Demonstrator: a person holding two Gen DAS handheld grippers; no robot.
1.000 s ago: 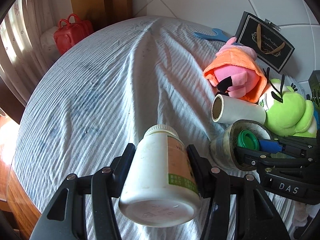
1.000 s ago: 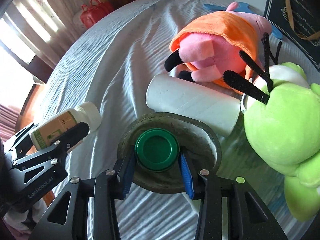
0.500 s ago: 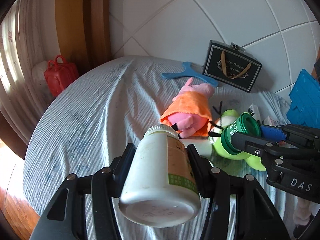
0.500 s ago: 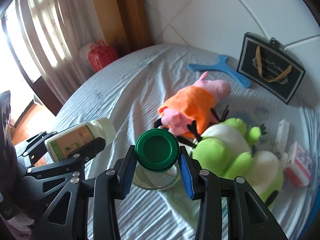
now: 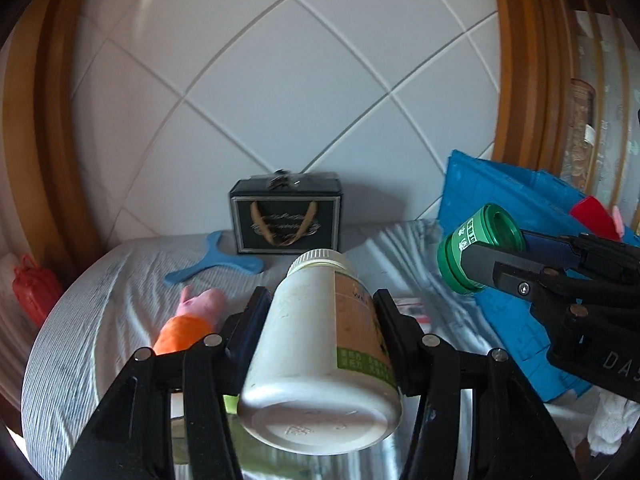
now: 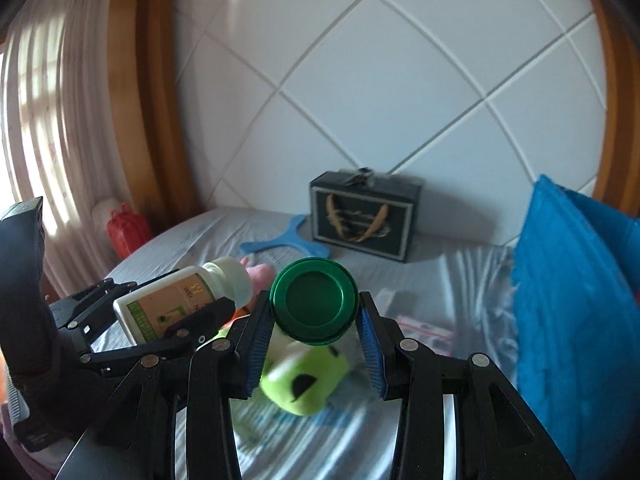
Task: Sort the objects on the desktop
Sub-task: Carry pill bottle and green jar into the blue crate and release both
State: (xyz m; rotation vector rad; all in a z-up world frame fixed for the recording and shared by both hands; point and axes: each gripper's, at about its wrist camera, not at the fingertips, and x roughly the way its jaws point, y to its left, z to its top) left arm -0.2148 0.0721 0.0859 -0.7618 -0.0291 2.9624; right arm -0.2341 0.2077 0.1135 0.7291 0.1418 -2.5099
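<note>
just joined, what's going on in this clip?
A person is sorting things off a cloth-covered table with two handheld grippers. The left gripper is shut on a white bottle, the right gripper on a green-capped jar. Both are held up in the air, side by side, above the table. A pink pig plush, a green plush, a blue hanger and a black gift bag lie on the table; a blue crate stands at the right.

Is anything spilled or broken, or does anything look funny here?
Nothing is spilled or broken. The white bottle is capped and the green jar looks whole; both are held in the air, lying sideways between the fingers. On the bed, the pig toy and green toy just lie flopped on the sheet.
</note>
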